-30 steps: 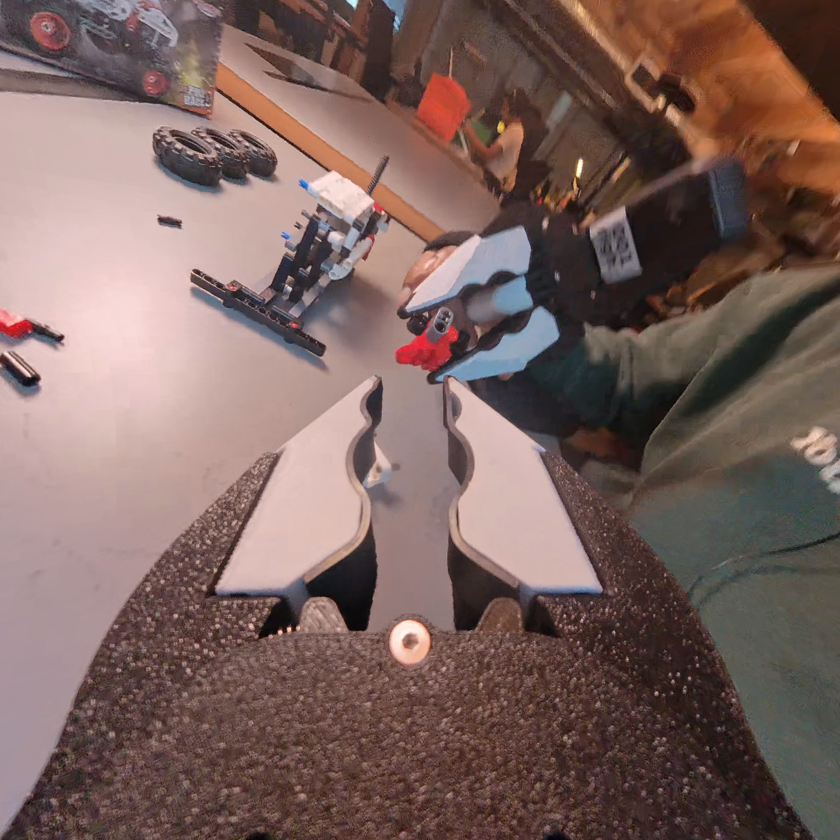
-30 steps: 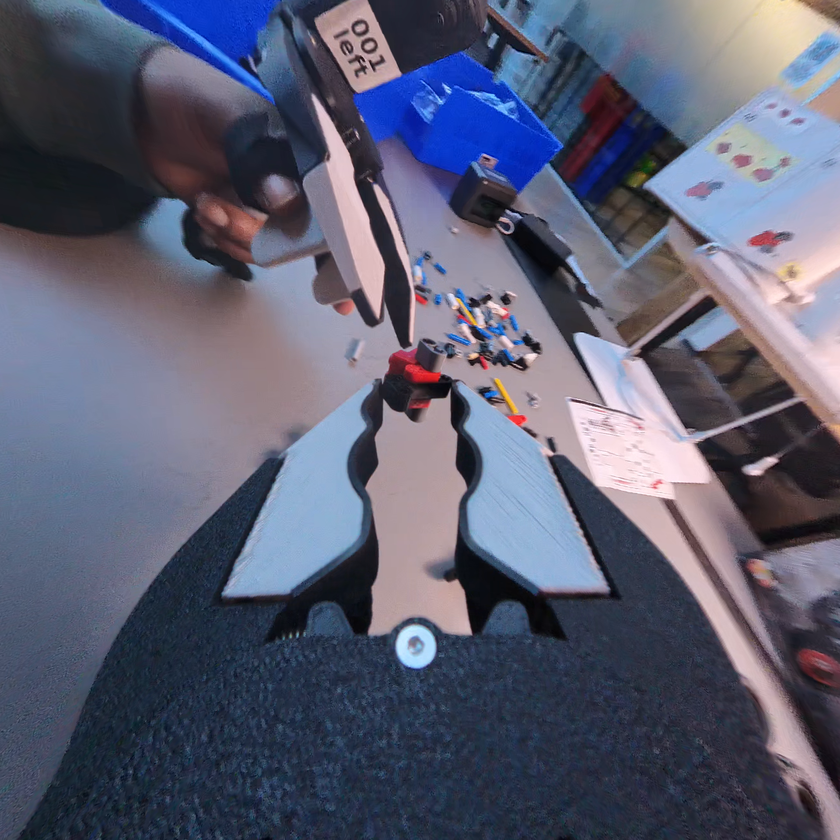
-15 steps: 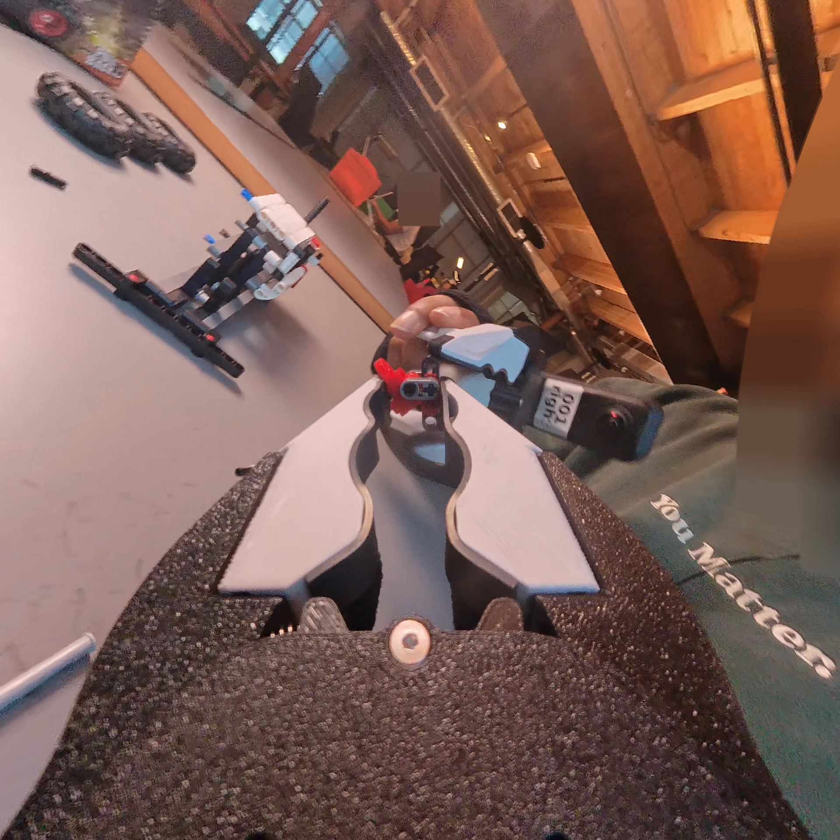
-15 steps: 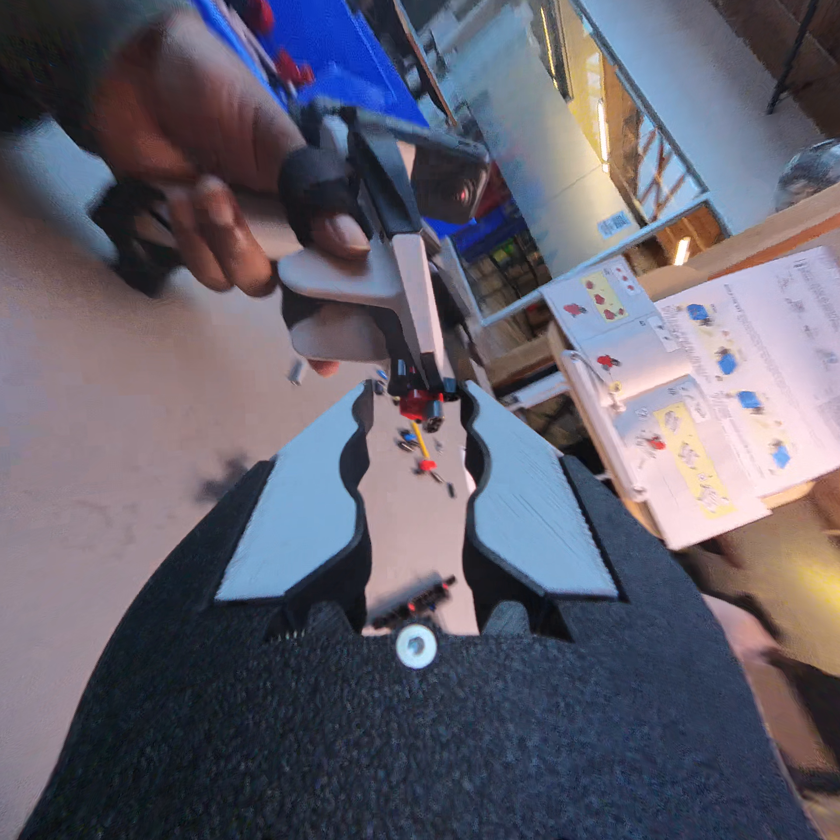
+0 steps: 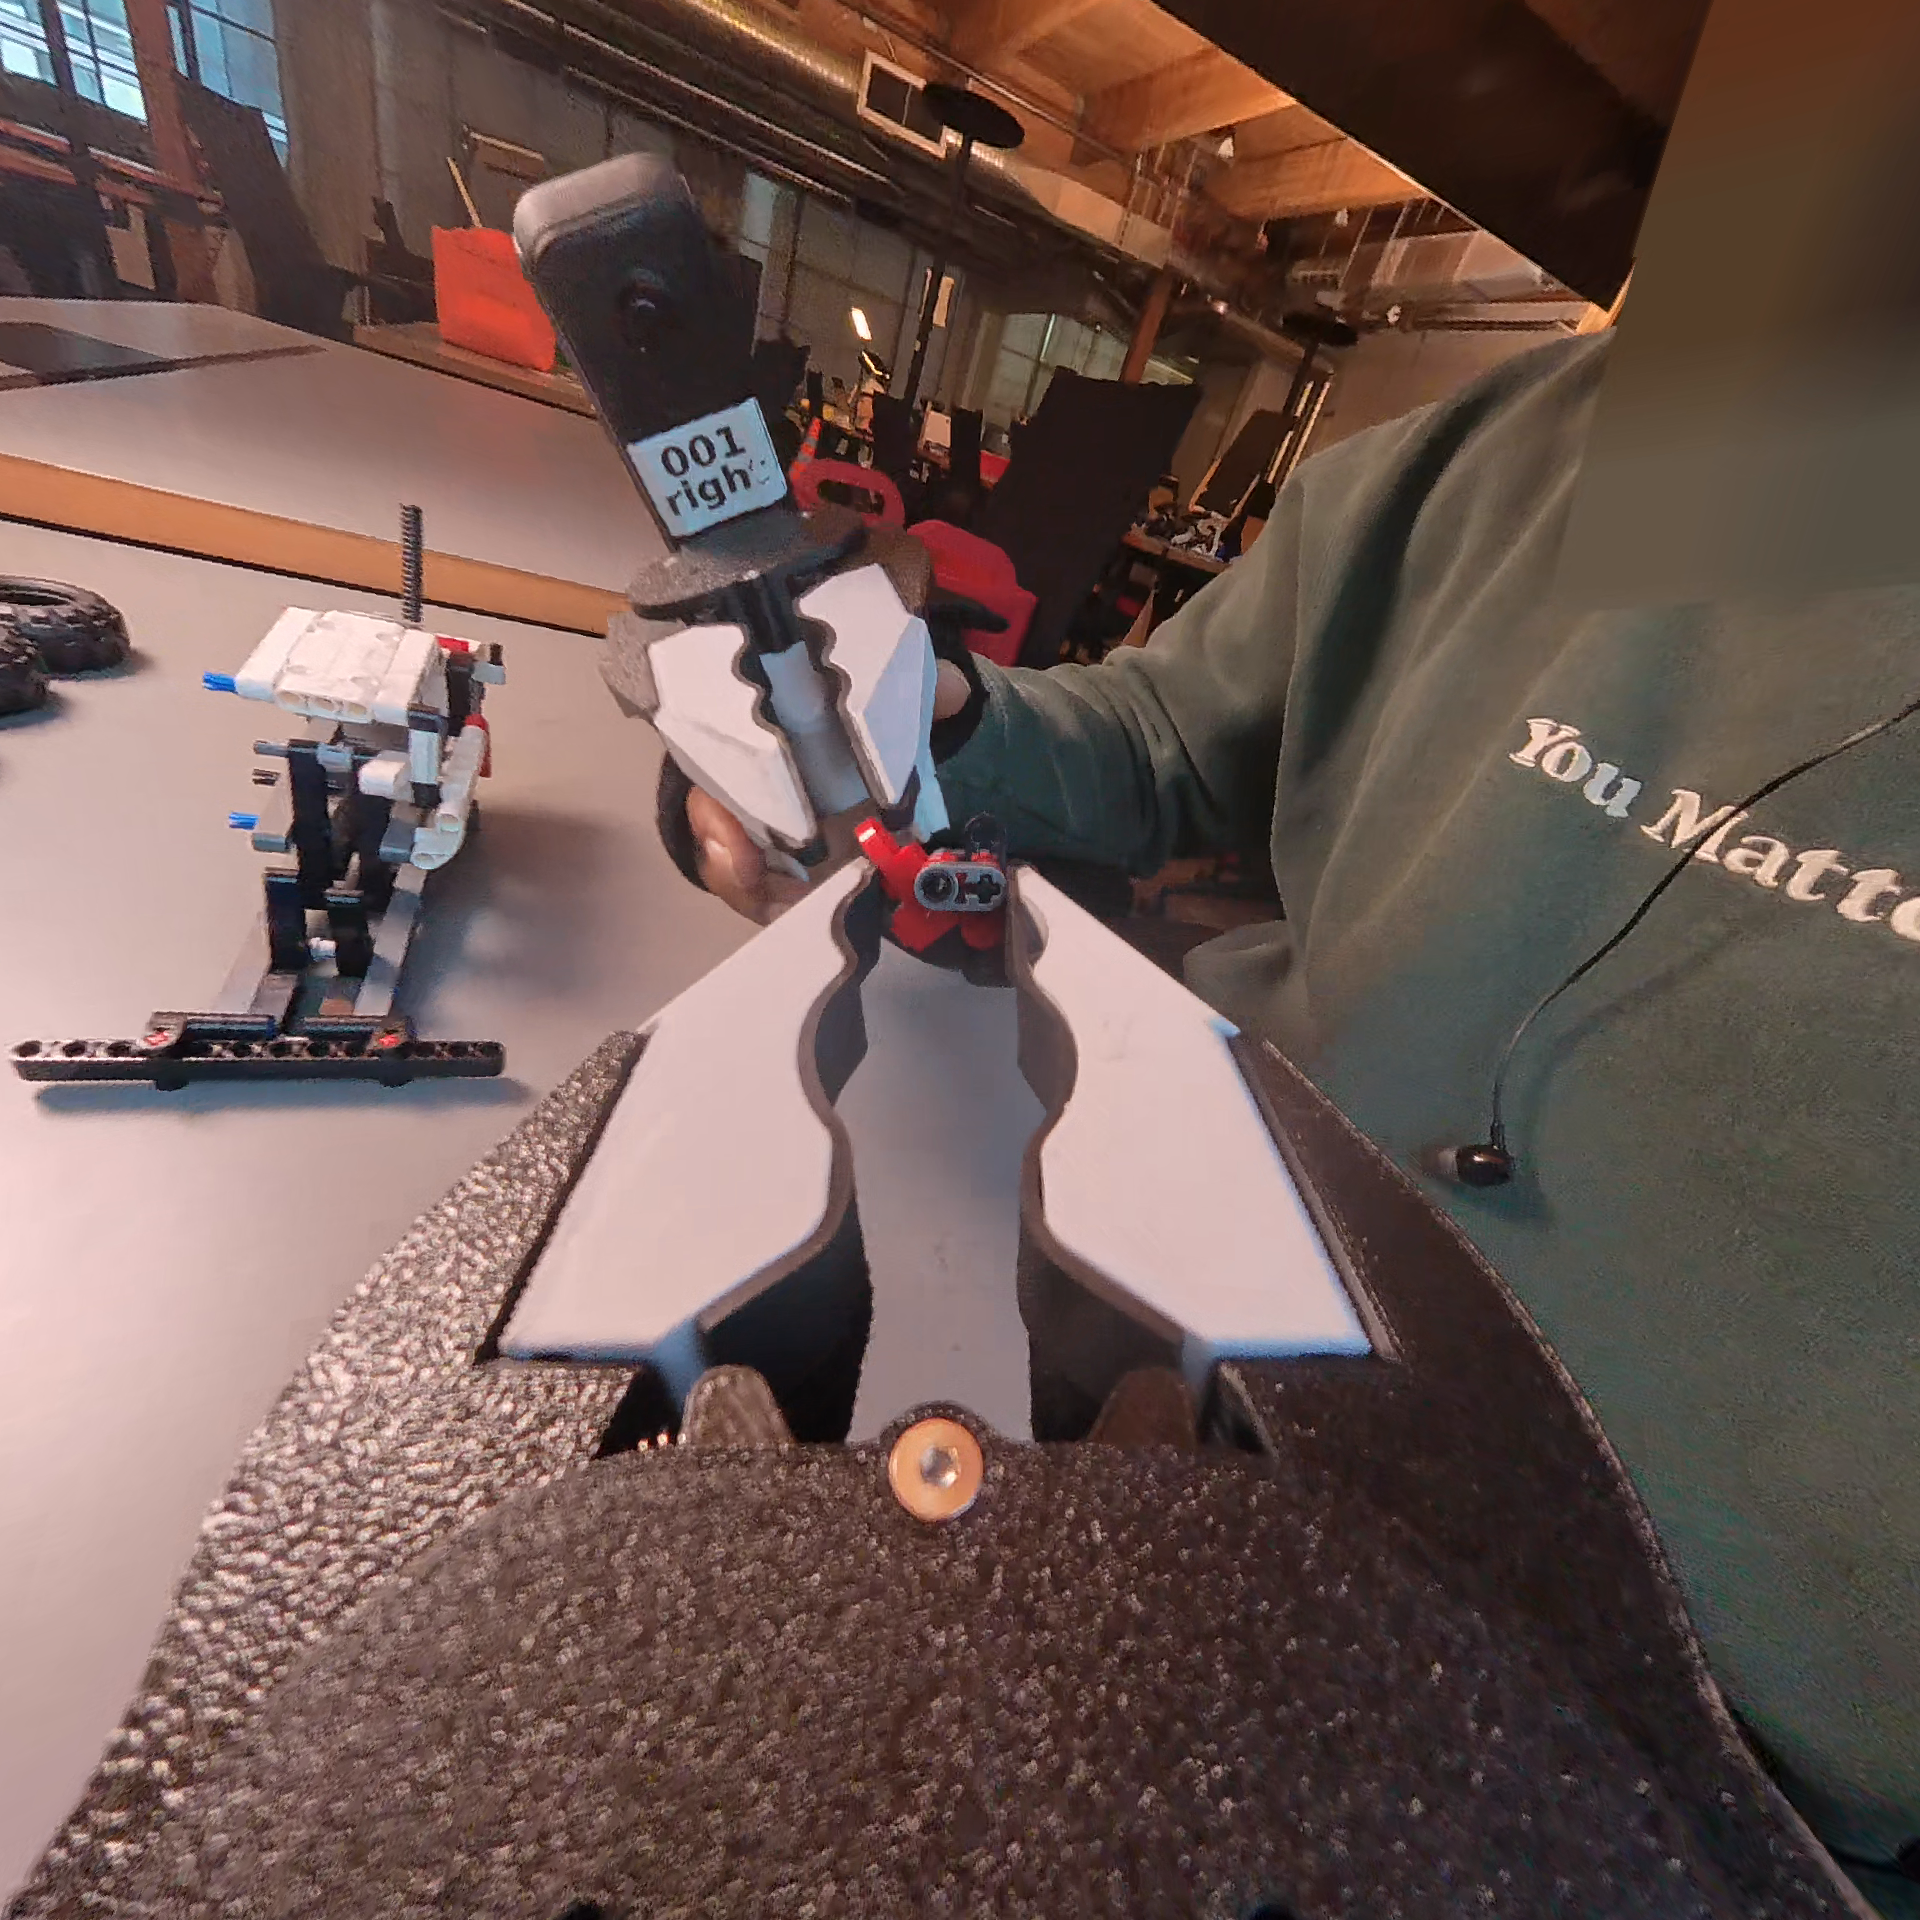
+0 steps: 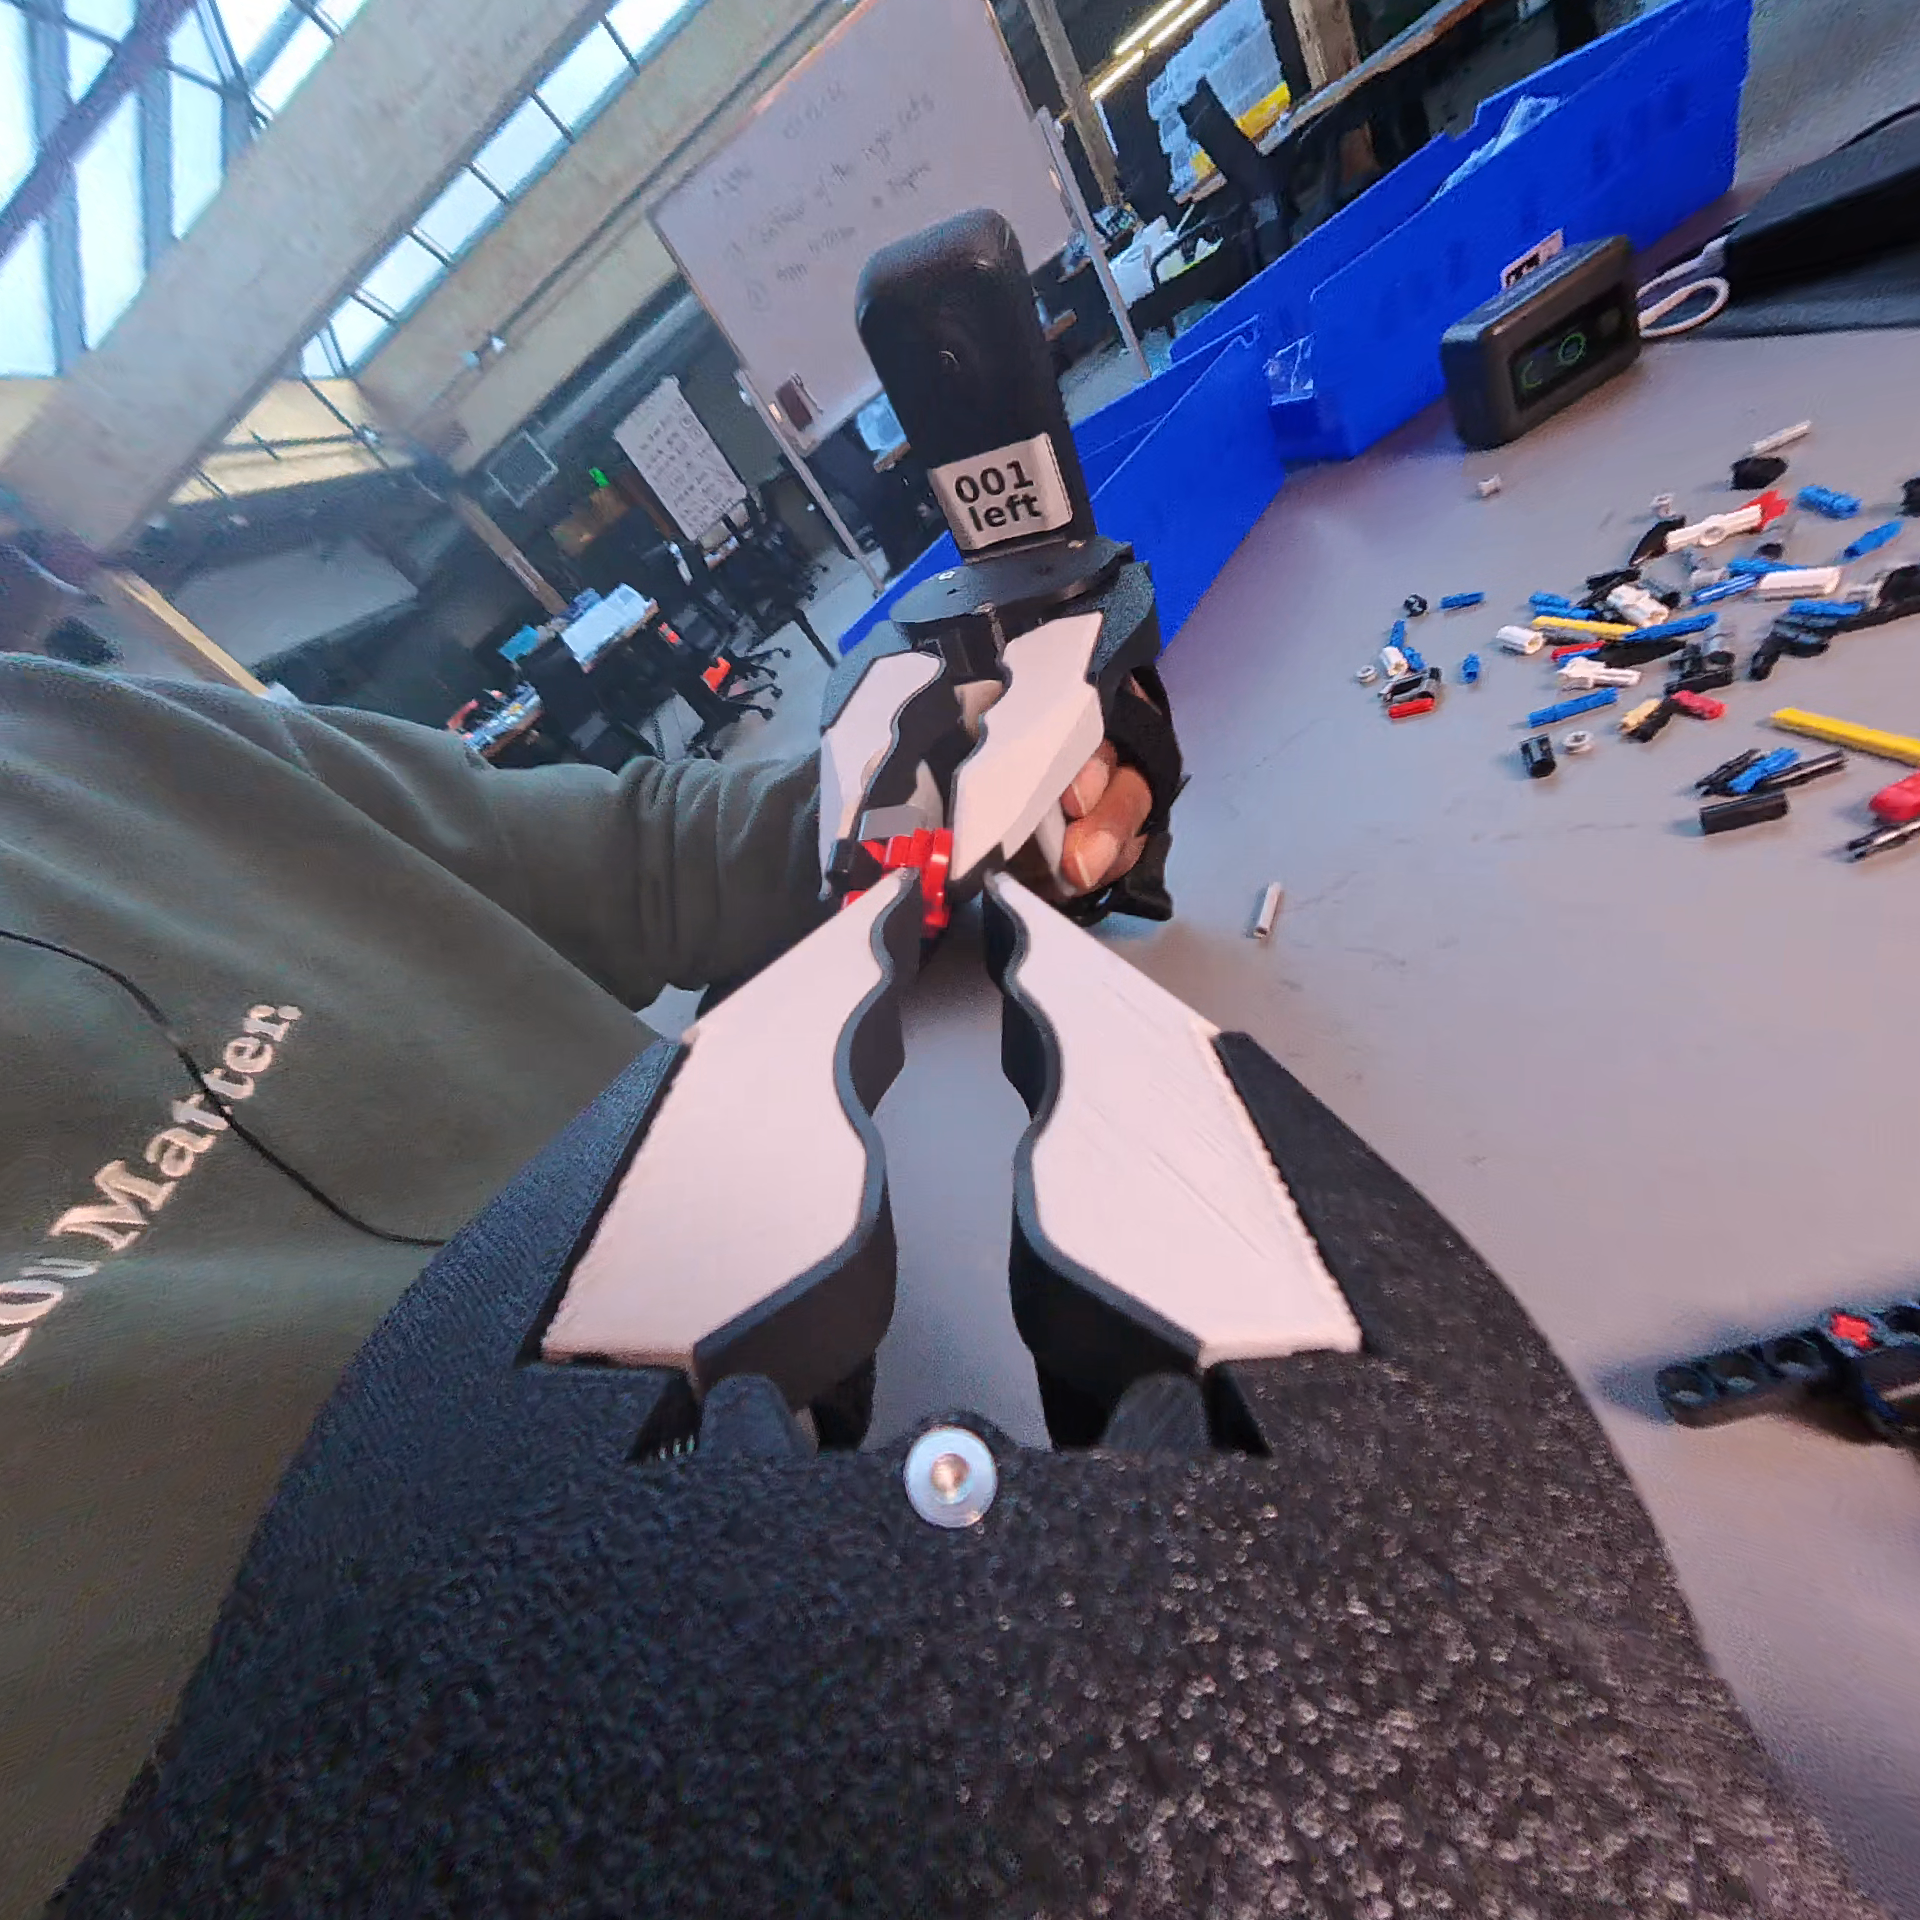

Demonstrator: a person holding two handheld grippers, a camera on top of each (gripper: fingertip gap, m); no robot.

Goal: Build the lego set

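While the left gripper (image 5: 935,914) clamps the red piece (image 5: 940,899) at its tips above the table (image 5: 208,1247), the right gripper (image 6: 940,883) meets it tip to tip, jaws slightly apart (grip unclear). Left stands the model (image 5: 343,800); loose bricks (image 6: 1683,644) lie well apart, right.

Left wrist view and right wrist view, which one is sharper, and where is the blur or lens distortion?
Left wrist view: sharp, partly built lego model crisp with a soft shadow, edges bowed by the wide lens. Right wrist view: loose lego pieces fairly clear, black beam at the right edge smeared, windows glaring.
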